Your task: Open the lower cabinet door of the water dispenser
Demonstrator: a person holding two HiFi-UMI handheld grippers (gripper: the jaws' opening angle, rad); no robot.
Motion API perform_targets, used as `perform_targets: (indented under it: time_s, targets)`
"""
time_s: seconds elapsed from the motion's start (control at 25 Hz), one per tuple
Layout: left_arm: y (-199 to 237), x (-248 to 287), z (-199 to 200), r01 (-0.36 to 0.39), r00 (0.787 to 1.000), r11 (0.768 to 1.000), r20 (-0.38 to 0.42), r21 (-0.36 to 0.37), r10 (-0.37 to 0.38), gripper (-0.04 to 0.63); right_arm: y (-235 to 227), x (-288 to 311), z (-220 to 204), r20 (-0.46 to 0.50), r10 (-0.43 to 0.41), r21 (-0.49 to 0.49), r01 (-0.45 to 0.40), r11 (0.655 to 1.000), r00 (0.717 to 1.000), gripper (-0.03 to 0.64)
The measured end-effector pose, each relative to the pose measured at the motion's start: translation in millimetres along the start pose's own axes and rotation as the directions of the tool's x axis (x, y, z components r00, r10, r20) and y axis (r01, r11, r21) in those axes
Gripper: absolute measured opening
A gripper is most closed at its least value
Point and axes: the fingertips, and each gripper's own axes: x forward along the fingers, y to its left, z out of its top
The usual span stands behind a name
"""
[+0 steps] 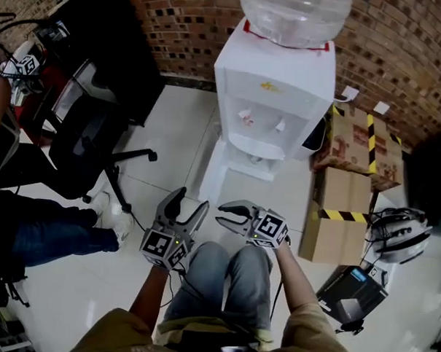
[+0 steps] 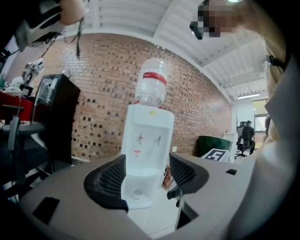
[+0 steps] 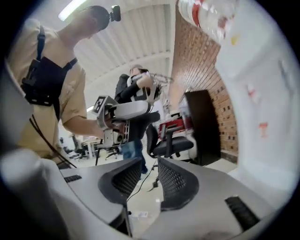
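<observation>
— Hands?
— Both are held over the knees [image 1: 227, 263], well short of the dispenser [image 1: 271, 101]. The left gripper [image 1: 190, 204] aims at it, jaws spread and empty. The right gripper [image 1: 223, 214] lies sideways, pointing at the left one, jaws closed on nothing.
— The door [image 2: 139, 188]?
— Low on the dispenser's front, untouched.
— Writing?
— Only square markers on the cubes [image 1: 163, 246]. The red band on the dispenser's bottle [image 1: 293, 14] is too small to read.

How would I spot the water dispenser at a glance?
Look to the brick wall. Standing before it, between a black office chair and taped cardboard boxes, is the water dispenser: the only white cabinet, topped by a clear upturned bottle.
</observation>
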Motion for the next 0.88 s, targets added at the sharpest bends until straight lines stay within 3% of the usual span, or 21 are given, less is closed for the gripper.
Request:
perform_targets:
  time_s: [0.04,0.12,0.28,0.36,0.44,0.52,0.6,0.72,0.88]
  targets:
    - [-16.6,6.0,28.1,0.031,1.0,1.0,-0.002,-0.003,-0.031,0.276,-1.2,-23.9,35.7,0.03,-0.096,-0.002,0.097,0.995,0.995,0.141]
    - [-48.6,15.2,88.1,0.09,0.996,0.996,0.01,-0.009,-0.09,0.276,-2.4,-72.3,114.4,0.099,-0.29,0.009,0.291,0.957,0.952,0.145]
    - [-96.2,-6.6,205.5,0.154,0.988,0.988,0.033,0.0,-0.153,0.276,28.4,-139.0,259.3,0.236,-0.537,0.057,0.54,0.839,0.81,0.159]
    - [-113.7,-24.0,259.1,0.171,0.985,0.985,0.036,0.001,-0.171,0.276,48.6,-165.5,318.8,0.233,-0.643,0.074,0.646,0.76,0.73,0.179]
    - [-126.7,-40.6,311.9,0.185,0.982,0.983,0.036,0.01,-0.185,0.276,62.8,-191.9,366.5,0.197,-0.756,0.086,0.757,0.648,0.625,0.197]
    - [-132.9,-58.9,360.1,0.185,0.981,0.982,0.054,0.031,-0.187,0.276,82.3,-215.1,411.2,0.22,-0.826,0.126,0.825,0.551,0.518,0.224]
    - [-136.7,-79.8,395.3,0.171,0.98,0.984,0.096,0.053,-0.175,0.276,108.4,-231.0,445.1,0.262,-0.856,0.182,0.848,0.498,0.446,0.291]
    - [-139.1,-106.8,424.4,0.14,0.978,0.985,0.141,0.099,-0.153,0.276,137.5,-236.9,472.2,0.275,-0.871,0.205,0.86,0.468,0.408,0.425]
    - [-129.0,-129.4,423.3,0.077,0.982,0.993,0.164,0.093,-0.092,0.276,158.2,-230.3,487.7,0.282,-0.875,0.179,0.874,0.451,0.394,0.423]
